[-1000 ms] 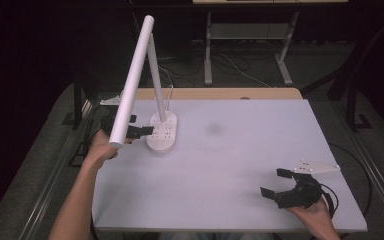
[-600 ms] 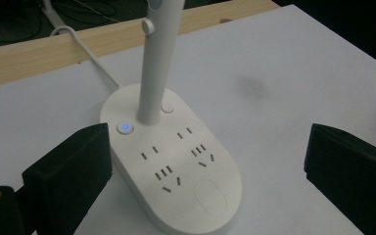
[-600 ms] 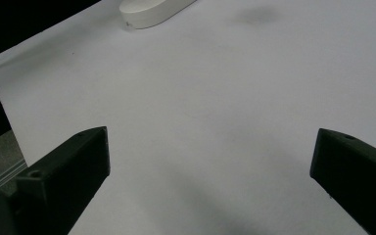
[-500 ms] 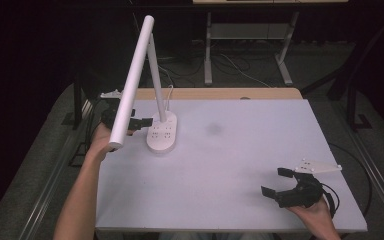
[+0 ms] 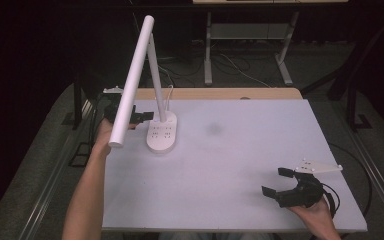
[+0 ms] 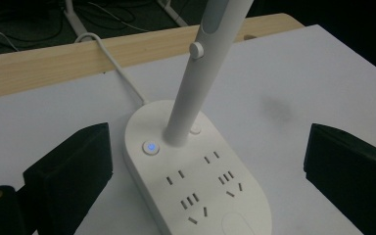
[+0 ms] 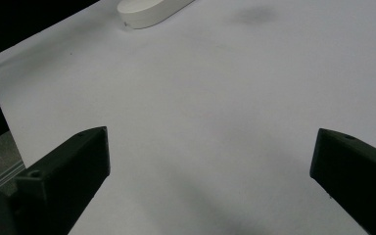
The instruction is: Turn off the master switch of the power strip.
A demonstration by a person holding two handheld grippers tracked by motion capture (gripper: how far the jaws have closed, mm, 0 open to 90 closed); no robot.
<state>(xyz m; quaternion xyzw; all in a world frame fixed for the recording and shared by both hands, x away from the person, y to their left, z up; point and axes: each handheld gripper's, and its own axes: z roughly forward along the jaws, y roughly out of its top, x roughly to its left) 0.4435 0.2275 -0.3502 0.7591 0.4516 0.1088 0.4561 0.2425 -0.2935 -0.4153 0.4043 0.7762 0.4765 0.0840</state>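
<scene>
A white desk lamp stands on the left of the white table (image 5: 240, 165). Its oval base (image 5: 161, 136) carries several sockets, and its long arm (image 5: 130, 85) slants down toward me. My left gripper (image 5: 139, 117) is just left of the base, partly hidden behind that arm. In the left gripper view it (image 6: 208, 147) is open, its jaws wide apart on either side of the base (image 6: 200, 196), short of the post (image 6: 196, 88). A blue button (image 6: 151, 147) glows on the base. My right gripper (image 5: 275, 181) is open over bare table near the front right (image 7: 210, 147).
The lamp's white cable (image 6: 112, 63) runs back over the wooden strip (image 5: 220, 93) at the table's far edge. A faint dark smudge (image 5: 213, 129) marks the table's middle. The end of the lamp base (image 7: 152, 12) lies far ahead of the right gripper.
My left gripper has moved away from me and a little right, closer to the lamp's post. The right gripper has hardly moved.
</scene>
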